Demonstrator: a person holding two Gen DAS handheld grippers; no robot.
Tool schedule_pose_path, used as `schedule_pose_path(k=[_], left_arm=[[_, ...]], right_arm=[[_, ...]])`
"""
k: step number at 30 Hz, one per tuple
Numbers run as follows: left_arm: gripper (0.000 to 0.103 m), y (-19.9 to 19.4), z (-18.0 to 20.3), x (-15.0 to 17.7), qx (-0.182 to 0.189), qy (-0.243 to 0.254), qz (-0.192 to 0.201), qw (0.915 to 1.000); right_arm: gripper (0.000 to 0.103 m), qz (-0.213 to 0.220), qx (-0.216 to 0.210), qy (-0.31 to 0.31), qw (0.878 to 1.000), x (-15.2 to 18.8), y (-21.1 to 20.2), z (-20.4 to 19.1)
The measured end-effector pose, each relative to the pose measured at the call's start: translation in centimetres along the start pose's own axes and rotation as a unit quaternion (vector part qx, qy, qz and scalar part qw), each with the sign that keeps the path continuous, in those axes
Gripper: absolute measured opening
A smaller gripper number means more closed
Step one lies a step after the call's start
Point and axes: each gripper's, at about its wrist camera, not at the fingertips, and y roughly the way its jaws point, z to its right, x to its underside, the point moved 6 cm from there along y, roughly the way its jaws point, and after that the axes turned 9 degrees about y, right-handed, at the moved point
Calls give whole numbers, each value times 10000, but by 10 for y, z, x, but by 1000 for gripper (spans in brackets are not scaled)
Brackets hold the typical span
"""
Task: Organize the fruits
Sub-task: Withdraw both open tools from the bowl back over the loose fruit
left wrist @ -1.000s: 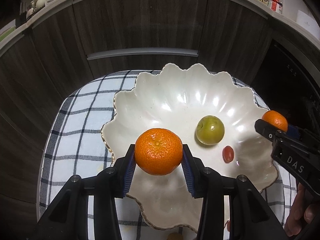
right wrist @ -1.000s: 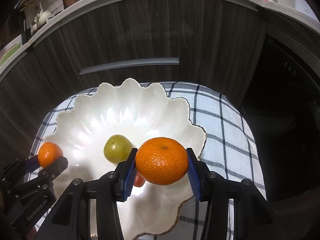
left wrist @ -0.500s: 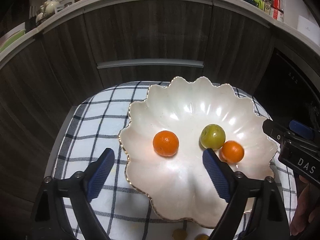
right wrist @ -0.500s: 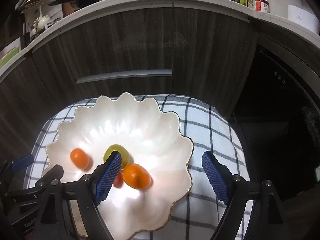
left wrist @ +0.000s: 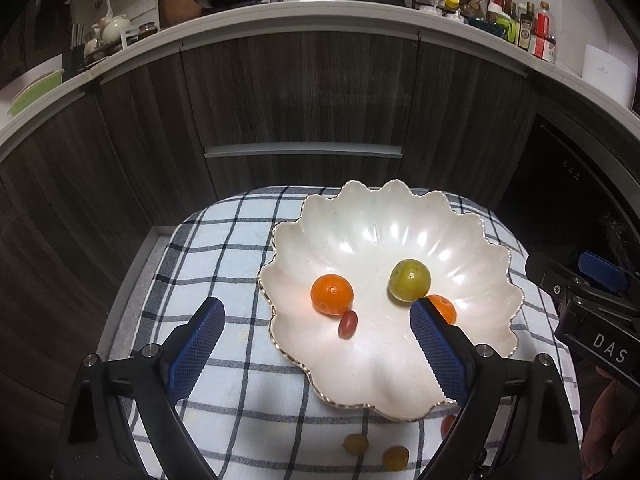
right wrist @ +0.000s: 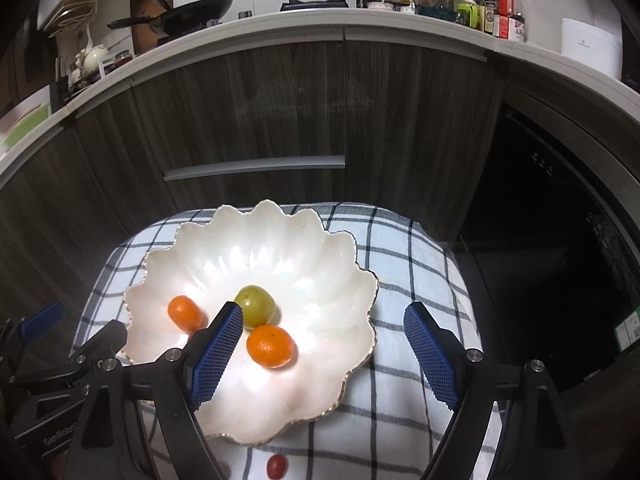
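Fruits sit mostly in the white scalloped bowl, which rests on a checked cloth toward the cloth's right edge. Inside lie two mandarins, one left and one right, with a green plum between them (touching the right one, it seems) and a red grape. Both tools hover above, the left tool spread wide and opening, the right tool wide too, nothing between either's pads. Three small fruits lie on the cloth by its near edge.
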Motion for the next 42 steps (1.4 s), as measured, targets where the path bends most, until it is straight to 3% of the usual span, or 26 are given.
schedule_pose_path(k=[42], left_arm=[[95, -80, 10, 42, 60, 34, 370, 9993]], right_arm=[[83, 312, -211, 51, 9993, 46, -81, 5]])
